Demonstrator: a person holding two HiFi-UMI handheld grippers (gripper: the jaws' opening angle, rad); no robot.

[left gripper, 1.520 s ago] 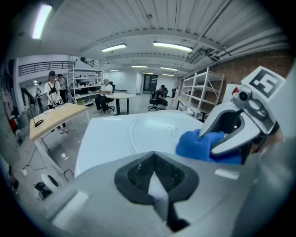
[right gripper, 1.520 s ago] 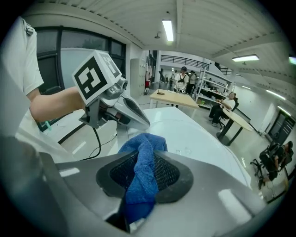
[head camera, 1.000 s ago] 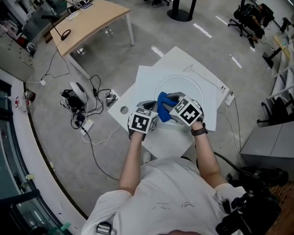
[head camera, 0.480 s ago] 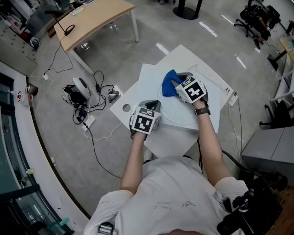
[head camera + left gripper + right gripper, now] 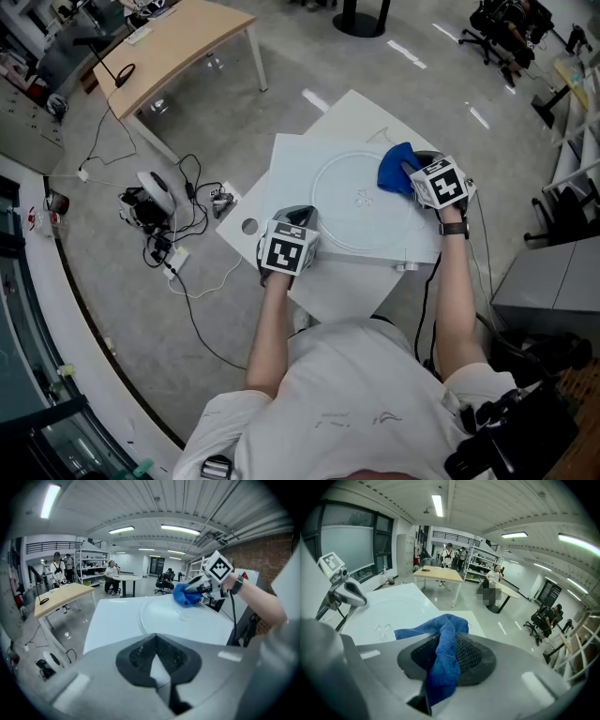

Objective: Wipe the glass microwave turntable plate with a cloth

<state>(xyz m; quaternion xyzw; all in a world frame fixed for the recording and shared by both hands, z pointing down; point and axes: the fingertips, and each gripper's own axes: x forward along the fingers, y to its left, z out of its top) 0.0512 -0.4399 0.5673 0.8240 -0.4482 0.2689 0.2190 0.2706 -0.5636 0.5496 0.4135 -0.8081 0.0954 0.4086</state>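
fingers (image 5: 137, 657) of the left gripper (image 5: 296, 221) are pressed together and hold no thing. only a thin bit of white shows between them.

at the upper left of the head view there is a wooden desk (image 5: 178, 42). below it, a tangle of black cables (image 5: 164, 220) lies on the grey floor (image 5: 112, 309).

the left gripper sits just left of the middle, low on the white table (image 5: 291, 164), right beside the near left edge of the glass plate (image 5: 330, 192). i cannot tell if it touches the edge.

the glass plate is round and clear. it lies flat on the white table, in the middle of the head view.

the blue cloth (image 5: 396, 169) rests on the far right edge of the plate. it is bunched up.

the right gripper (image 5: 411, 174) is at the right of the plate. its fingers (image 5: 472, 657) are clamped on the blue cloth. one fold hangs down between them and another fold sticks out over the plate.

a black watch (image 5: 454, 228) is on the wrist behind the right gripper.

at the upper right, black office chairs (image 5: 506, 19) stand well apart from the table.
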